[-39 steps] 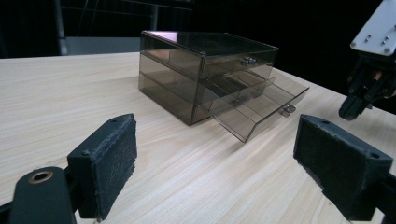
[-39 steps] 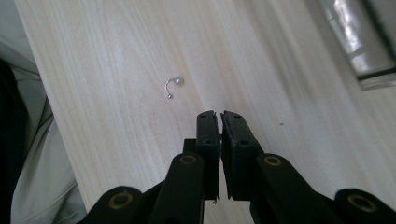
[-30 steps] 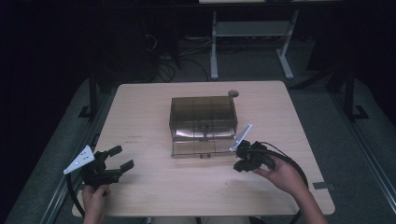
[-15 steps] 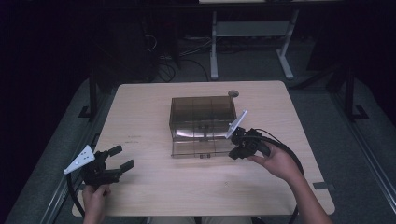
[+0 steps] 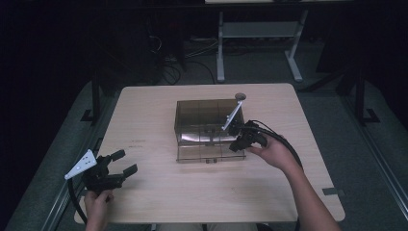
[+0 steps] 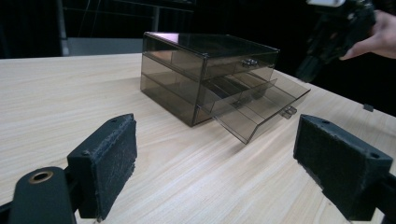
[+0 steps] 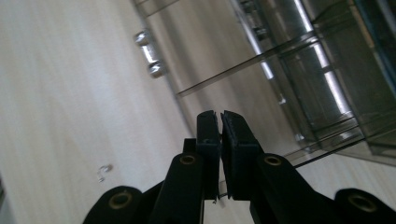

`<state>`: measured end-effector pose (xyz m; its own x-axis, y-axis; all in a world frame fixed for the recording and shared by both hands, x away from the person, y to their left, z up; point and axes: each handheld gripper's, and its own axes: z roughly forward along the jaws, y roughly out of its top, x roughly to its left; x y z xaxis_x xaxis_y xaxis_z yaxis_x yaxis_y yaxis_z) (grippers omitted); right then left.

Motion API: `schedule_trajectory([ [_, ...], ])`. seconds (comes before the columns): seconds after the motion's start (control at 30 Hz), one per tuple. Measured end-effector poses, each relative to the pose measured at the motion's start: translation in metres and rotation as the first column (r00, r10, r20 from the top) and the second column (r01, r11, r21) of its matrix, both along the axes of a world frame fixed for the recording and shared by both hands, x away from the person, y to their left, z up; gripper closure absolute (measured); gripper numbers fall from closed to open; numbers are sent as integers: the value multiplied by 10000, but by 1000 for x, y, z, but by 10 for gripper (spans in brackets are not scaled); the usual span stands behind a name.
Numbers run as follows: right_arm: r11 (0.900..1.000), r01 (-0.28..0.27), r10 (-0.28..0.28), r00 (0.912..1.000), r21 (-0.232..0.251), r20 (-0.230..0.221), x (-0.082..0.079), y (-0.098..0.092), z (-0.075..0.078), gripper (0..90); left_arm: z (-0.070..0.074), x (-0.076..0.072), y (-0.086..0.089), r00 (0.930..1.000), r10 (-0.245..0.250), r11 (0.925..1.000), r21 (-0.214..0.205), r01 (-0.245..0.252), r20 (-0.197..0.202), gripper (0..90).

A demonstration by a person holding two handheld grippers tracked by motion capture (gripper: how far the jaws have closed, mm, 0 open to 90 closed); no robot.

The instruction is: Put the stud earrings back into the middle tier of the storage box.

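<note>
High view puts my right gripper (image 5: 235, 142), jaws pressed together on nothing, over the pulled-out bottom drawer (image 5: 210, 153) of the organizer (image 5: 208, 122) at table centre, so I should push squarely, while my left gripper (image 5: 124, 162) gapes idle.

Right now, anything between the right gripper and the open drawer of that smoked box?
Nothing visible. The right gripper, jaws shut and empty, hangs at the right edge of the pulled-out bottom drawer of the smoked plastic drawer box; only bare table lies around it. The left gripper sits far off, open.
</note>
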<state>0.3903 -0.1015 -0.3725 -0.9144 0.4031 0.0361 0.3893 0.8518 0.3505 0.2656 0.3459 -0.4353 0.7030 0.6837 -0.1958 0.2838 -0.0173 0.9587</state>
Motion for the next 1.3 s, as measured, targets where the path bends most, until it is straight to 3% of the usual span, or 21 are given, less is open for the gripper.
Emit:
schedule_trajectory([
  [0.13,9991,322,-327,9993,-262,-178,13,-2,-11,853,0,0,0,10000,21,10000,26,-21,-8,128],
  [0.37,9965,486,-500,9986,-674,-196,22,-1,-22,853,0,0,0,10000,16,10000,-7,-16,-14,128],
  [0.67,9967,520,-538,9981,-630,-283,25,-3,-25,828,0,0,1,10000,15,10000,-78,-14,18,128],
  [0.93,9991,411,-413,9990,-127,-159,12,-10,-9,796,0,0,0,10000,26,10000,-75,-27,-33,128],
  [1.3,9984,87,-97,9998,551,169,-27,-27,6,751,0,-1,0,10000,15,10000,9,-15,-37,128],
])
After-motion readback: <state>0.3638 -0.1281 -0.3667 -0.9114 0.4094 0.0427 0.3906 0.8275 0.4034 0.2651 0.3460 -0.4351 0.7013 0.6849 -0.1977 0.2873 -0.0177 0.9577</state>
